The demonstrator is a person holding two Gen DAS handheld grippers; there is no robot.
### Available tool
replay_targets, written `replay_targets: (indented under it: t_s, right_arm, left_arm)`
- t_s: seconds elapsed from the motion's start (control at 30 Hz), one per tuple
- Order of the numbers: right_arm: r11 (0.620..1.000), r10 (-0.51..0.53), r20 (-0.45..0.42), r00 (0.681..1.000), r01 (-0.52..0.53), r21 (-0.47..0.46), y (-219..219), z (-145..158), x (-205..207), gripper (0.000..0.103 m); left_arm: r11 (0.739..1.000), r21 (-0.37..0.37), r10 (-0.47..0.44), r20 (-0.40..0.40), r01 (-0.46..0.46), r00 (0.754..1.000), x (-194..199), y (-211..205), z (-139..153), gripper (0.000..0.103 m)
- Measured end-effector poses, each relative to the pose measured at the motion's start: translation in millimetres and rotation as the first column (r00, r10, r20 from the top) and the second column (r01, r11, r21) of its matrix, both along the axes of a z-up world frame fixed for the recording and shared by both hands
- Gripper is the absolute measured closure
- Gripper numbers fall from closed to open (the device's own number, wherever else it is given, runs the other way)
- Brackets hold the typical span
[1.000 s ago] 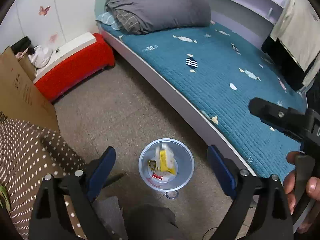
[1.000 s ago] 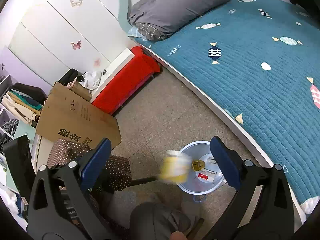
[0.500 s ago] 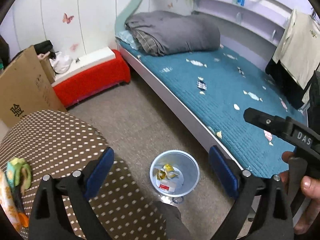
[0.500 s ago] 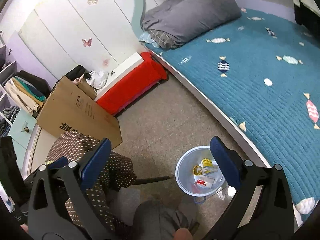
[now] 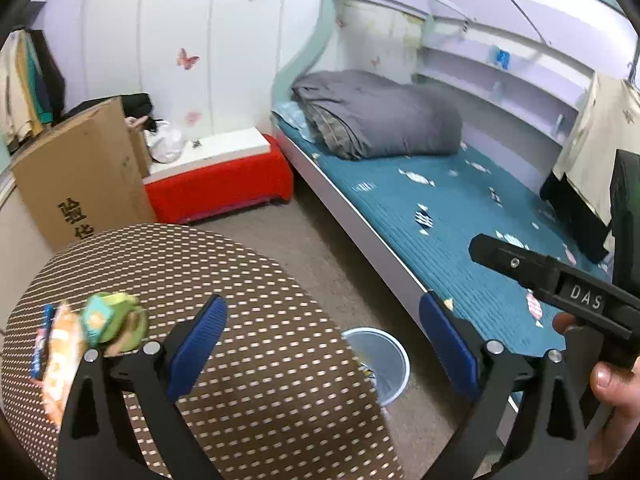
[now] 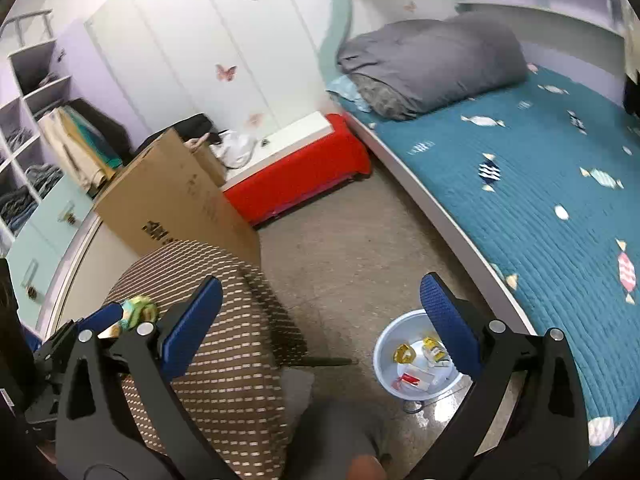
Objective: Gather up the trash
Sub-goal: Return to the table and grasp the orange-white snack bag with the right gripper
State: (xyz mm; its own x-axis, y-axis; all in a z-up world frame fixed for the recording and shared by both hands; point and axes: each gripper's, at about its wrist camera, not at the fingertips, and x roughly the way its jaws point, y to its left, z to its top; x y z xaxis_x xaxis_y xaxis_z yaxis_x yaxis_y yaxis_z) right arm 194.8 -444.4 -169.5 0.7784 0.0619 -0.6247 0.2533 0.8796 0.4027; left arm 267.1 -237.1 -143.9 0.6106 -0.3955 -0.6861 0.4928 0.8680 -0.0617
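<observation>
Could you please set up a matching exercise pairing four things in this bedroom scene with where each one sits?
Things:
1. green wrapper
2. trash bin
3. grey duvet
4. cardboard box

Places:
A. folded at the head of the blue bed
B. on the floor beside the bed
C. on the dotted brown tabletop
D. standing behind the dotted table, next to the red bench

Pairs: 1-C, 2-B, 3-A, 4-D
</observation>
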Motion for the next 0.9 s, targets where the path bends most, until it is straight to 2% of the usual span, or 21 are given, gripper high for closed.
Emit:
replay_targets:
  t_s: [0.23, 0.47, 0.67, 0.9]
  right_arm:
    - [0.994, 0.099, 0.026, 0.995, -0.098, -0.038, 53.9, 25.5, 6.7, 0.006]
    - [0.976, 0.213, 0.026, 0.977, -0.212, -0.055, 120.3, 38.9, 28.5, 0.006]
    - [0.955, 0.291, 0.007, 0.957, -0.290, -0.053, 171.2, 38.1, 49.3, 0.006]
    - [0.912, 0.404, -0.054, 0.913, -0.406, -0.048, 237.0, 24.9, 73.9, 0.006]
  left_arm:
    - [0.996, -0.033, 0.089, 0.053, -0.088, 0.995, -13.8, 55.1, 22.9, 0.008]
    - [0.980, -0.054, 0.196, 0.086, -0.192, 0.977, -24.6, 118.6, 33.8, 0.007]
    - [0.953, -0.066, 0.302, 0.105, -0.296, 0.948, -34.6, 175.3, 36.5, 0.007]
    - [0.911, -0.085, 0.409, 0.092, -0.403, 0.908, -37.5, 240.8, 30.2, 0.007]
